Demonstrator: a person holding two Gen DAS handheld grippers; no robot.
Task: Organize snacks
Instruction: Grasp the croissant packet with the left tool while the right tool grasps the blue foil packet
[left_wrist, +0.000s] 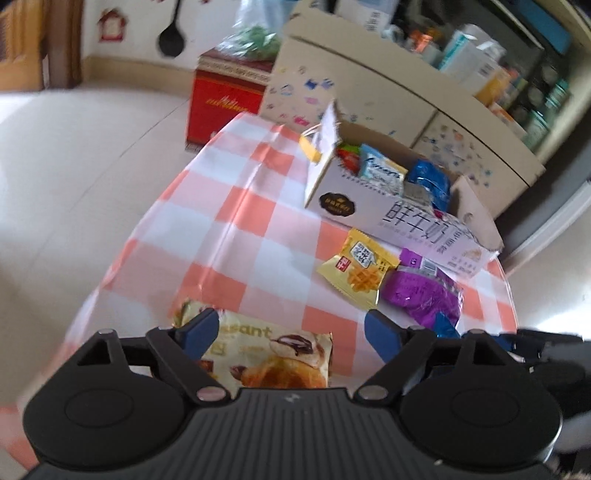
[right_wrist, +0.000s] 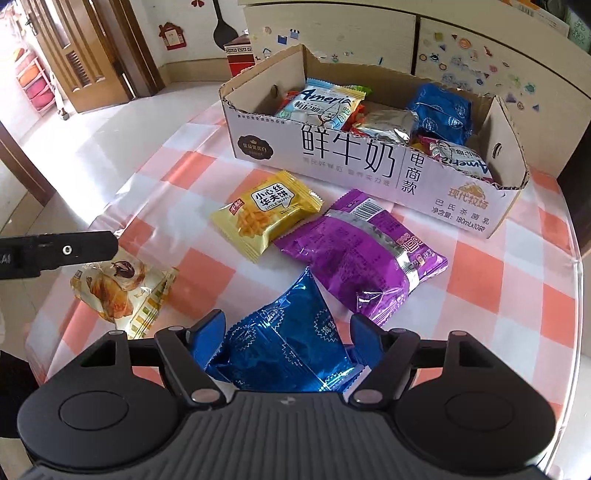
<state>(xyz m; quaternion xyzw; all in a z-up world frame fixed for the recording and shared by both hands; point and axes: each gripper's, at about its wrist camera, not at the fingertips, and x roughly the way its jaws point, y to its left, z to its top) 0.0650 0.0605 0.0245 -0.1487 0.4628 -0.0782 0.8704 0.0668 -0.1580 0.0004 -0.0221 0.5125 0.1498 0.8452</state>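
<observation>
My left gripper (left_wrist: 290, 338) is open, its fingers on either side of a croissant packet (left_wrist: 273, 360) at the table's near edge; the packet (right_wrist: 122, 291) also shows in the right wrist view under the left gripper's finger (right_wrist: 74, 251). My right gripper (right_wrist: 288, 332) is open around a blue foil packet (right_wrist: 288, 347) lying on the table. A yellow waffle packet (right_wrist: 264, 216) and a purple packet (right_wrist: 364, 254) lie further in. An open cardboard milk box (right_wrist: 354, 158) behind them holds several snack packets.
The table has an orange-and-white checked cloth (right_wrist: 509, 280). A sticker-covered cabinet (right_wrist: 480, 48) stands behind the box. A red box (left_wrist: 225, 99) sits on the floor beyond the table. A wooden door (right_wrist: 85, 55) is at far left.
</observation>
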